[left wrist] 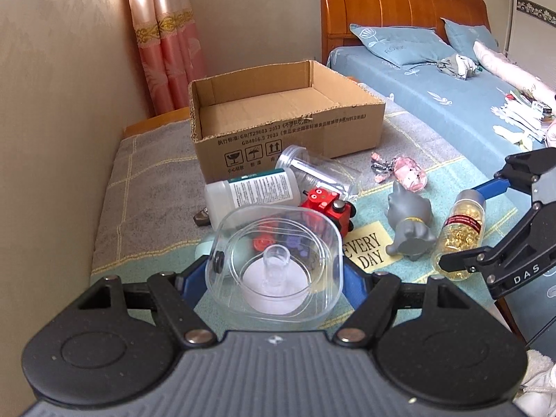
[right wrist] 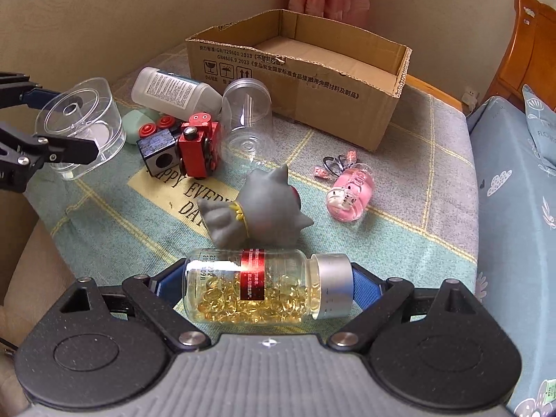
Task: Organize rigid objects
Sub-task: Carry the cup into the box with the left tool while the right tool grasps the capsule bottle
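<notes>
Left tongs point(left wrist: 278, 274) clamped clear plastic container point(left wrist: 278, 267); right tongs point(right wrist: 267, 286) spread wide, gripping capsule bottle point(right wrist: 264, 286) end to end. Both held above blanket, cardboard box point(right wrist: 399, 80) beyond, empty. Risk I judged: smooth bottle could pivot, slip out.

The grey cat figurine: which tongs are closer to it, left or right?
Right. The right tongs, holding the capsule bottle, are just beside the grey cat figurine. The left tongs hold the clear container farther away, beyond the red toy train.
</notes>
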### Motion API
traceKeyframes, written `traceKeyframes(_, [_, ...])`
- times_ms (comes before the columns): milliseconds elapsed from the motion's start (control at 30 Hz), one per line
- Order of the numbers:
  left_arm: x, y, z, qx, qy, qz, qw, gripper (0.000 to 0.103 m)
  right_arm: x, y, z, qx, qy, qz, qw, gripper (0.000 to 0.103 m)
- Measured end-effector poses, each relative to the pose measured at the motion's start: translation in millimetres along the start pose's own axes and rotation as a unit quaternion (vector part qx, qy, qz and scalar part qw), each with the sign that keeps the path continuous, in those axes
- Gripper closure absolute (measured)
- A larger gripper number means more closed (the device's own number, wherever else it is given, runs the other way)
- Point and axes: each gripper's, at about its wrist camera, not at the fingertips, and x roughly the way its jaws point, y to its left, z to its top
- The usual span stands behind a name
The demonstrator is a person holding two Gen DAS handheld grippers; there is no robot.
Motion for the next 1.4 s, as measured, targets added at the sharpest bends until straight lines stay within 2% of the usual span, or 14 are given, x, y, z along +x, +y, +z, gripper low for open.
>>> traceKeyframes(267, [6,-3,39,0.013,-0.019,-0.001,0.9997,0.027,-17,-24,18,0.007,-0.028,-0.008,1.0,0.007])
traceKeyframes(600, [35,7,122,0.035,-0.054,0.004,0.9979,0.027,-28,-49,65,0.016,-0.079,-0.005,0.997,0.007])
traceKeyframes(867, [94,29,181,0.019,-0.027,0.013,0.9994,0.027,-29,-66,99,0.026,-0.097,-0.009,0.995,0.007])
traceKeyframes(1033, [126,39,200,0.008,-0.008,0.015,0.9998,0.027,-31,-69,113,0.015,-0.102,-0.02,0.995,0.007])
traceKeyframes(1200, [152,53,211,-0.016,-0.007,0.052,0.9985,0.02,-31,-72,121,0.012,-0.105,-0.025,0.994,0.007])
traceKeyframes(1400, [142,61,196,-0.032,0.001,0.041,0.9987,0.02,-21,-73,128,0.013,-0.096,-0.02,0.995,0.007])
